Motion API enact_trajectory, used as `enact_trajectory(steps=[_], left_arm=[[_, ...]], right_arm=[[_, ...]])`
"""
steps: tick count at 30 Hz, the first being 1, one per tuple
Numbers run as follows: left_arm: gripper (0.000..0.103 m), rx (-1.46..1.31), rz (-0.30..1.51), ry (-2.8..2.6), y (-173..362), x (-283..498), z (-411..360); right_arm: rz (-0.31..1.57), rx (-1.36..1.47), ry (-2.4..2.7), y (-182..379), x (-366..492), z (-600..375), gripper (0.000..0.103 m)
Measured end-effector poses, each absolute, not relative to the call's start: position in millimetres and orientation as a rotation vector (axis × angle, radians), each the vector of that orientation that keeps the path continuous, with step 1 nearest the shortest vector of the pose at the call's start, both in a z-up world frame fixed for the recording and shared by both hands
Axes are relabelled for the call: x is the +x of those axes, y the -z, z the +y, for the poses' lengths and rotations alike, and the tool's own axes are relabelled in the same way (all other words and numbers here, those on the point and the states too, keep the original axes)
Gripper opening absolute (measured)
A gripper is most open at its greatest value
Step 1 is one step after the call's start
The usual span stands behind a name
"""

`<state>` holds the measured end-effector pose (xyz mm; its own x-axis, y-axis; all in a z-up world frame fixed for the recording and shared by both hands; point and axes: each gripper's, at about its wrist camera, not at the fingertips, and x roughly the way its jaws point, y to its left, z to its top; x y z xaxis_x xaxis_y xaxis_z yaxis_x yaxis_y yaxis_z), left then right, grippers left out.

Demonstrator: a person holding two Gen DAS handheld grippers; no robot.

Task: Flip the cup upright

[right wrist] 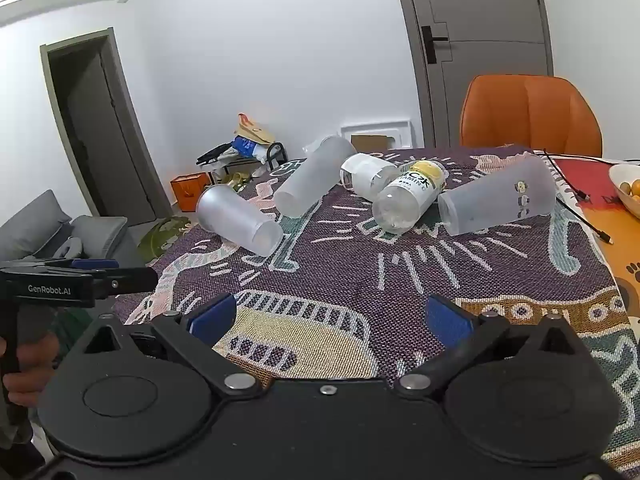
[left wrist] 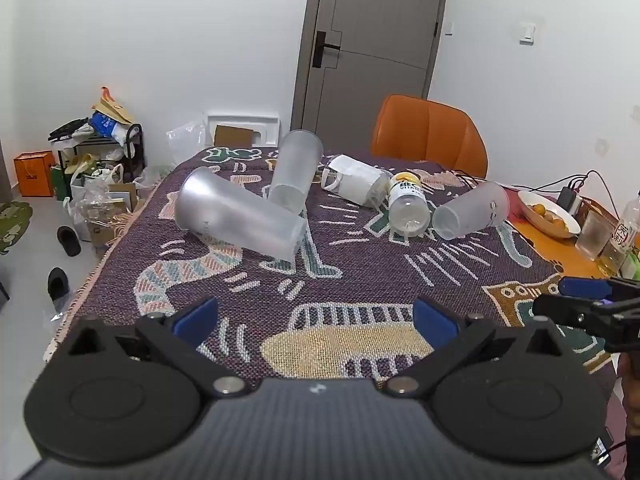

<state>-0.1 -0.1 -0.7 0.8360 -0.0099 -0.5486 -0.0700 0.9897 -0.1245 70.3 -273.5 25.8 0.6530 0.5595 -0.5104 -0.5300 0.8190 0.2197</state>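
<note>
Three frosted plastic cups lie on their sides on the patterned tablecloth (left wrist: 360,264): a left one (left wrist: 240,216) (right wrist: 240,218), a middle one (left wrist: 294,170) (right wrist: 312,176), and a right one with small stickers (left wrist: 472,210) (right wrist: 498,198). Between them lie a white labelled cup (left wrist: 356,180) (right wrist: 368,176) and a clear bottle with a yellow cap (left wrist: 408,204) (right wrist: 412,196). My left gripper (left wrist: 314,316) is open and empty, above the near cloth. My right gripper (right wrist: 328,316) is open and empty too, well short of the cups.
An orange chair (left wrist: 430,132) stands behind the table. At the right edge are a bowl of oranges (left wrist: 548,216), a glass (left wrist: 596,236), a bottle (left wrist: 626,232) and cables. Clutter, shoes and bags cover the floor at left (left wrist: 92,176). A grey sofa (right wrist: 48,232) is at far left.
</note>
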Motion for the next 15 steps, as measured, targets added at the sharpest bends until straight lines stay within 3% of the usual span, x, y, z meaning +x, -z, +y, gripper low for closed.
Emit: enact_trajectory(steps=[15], left_arm=[[0.103,-0.121,0.575,-0.043,-5.4,-5.6,-3.4]], right_arm=[[0.589,0.045,-0.612,-27.5,68.5,-275.8,0.103]])
